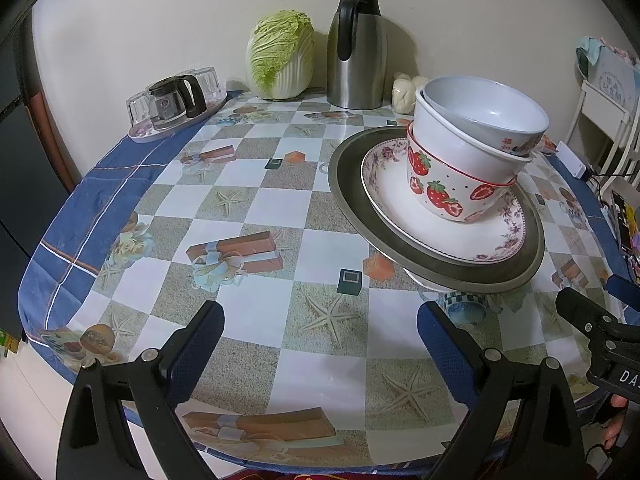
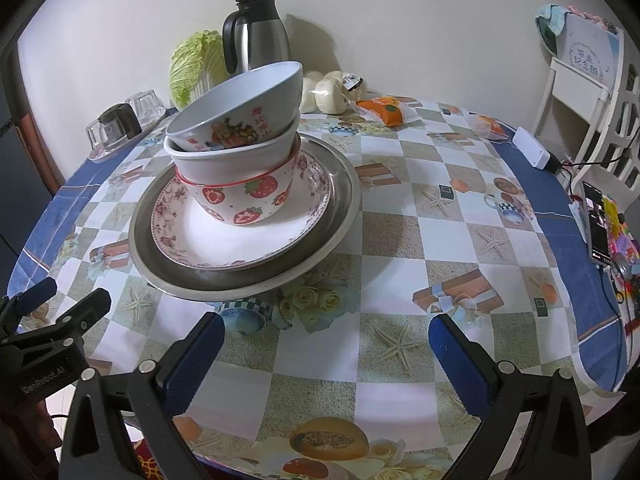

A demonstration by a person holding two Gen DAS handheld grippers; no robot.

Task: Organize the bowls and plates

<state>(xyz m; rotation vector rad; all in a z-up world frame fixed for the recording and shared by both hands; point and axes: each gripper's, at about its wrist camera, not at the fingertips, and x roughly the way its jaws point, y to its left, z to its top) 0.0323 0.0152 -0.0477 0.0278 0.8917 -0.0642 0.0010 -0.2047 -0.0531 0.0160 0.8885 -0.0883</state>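
Observation:
One stack stands on the round table. At the bottom is a wide metal plate point(image 1: 352, 196) point(image 2: 340, 196), which seems to rest on something white beneath it. On it lies a floral-rimmed white plate point(image 1: 452, 236) point(image 2: 240, 240). Above come a strawberry bowl point(image 1: 444, 196) point(image 2: 244, 200), a plain white bowl point(image 1: 464, 152) point(image 2: 240, 160) and a tilted grey bowl point(image 1: 488, 108) point(image 2: 248, 104). My left gripper point(image 1: 320, 332) hangs open over the near tablecloth, left of and in front of the stack. My right gripper point(image 2: 326, 340) is open too, in front and right of it. Both hold nothing.
At the back stand a steel thermos jug point(image 1: 356, 52) point(image 2: 256, 36), a napa cabbage point(image 1: 280, 56) point(image 2: 196, 64), white buns point(image 1: 404, 92) point(image 2: 332, 88) and a tray with a glass pot and glasses point(image 1: 172, 104). An orange snack packet point(image 2: 386, 110), a white box point(image 2: 532, 148) and a phone point(image 2: 596, 220) lie right.

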